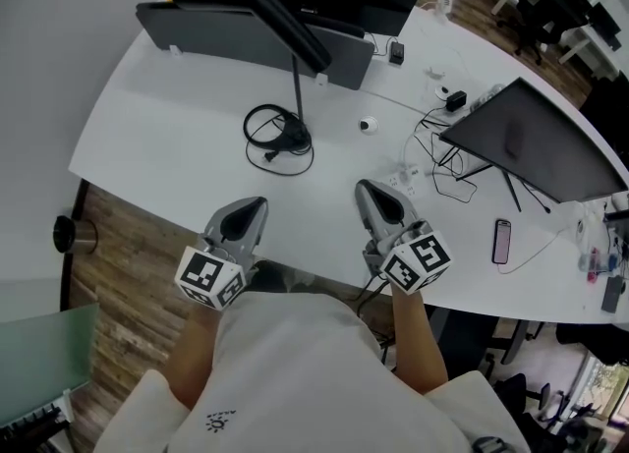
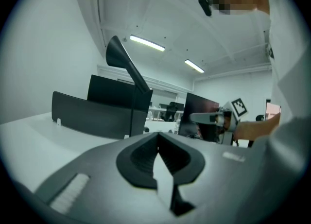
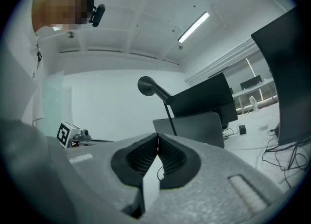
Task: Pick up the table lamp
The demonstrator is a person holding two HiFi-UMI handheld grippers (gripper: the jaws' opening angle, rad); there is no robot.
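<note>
Hovering left gripper: grey jaws clenched together with nothing between them, over the near edge of the curved white table; the left gripper view shows the pads meeting.
Right gripper: jaws pressed together the same way and empty, beside the left gripper but apart from it.
Black table lamp with thin stem and cone-shaped head: upright on the table beyond both grippers, well apart from them, untouched.
Lamp head: its top is cut off by the upper edge of the head view.
Lamp base: hard to make out among the coiled black cable.
Dark grey divider panel: behind the lamp, partly hidden by the lamp head.
Black flat monitor: on the table's right side, its far corner cut off by the head view's edge.
</note>
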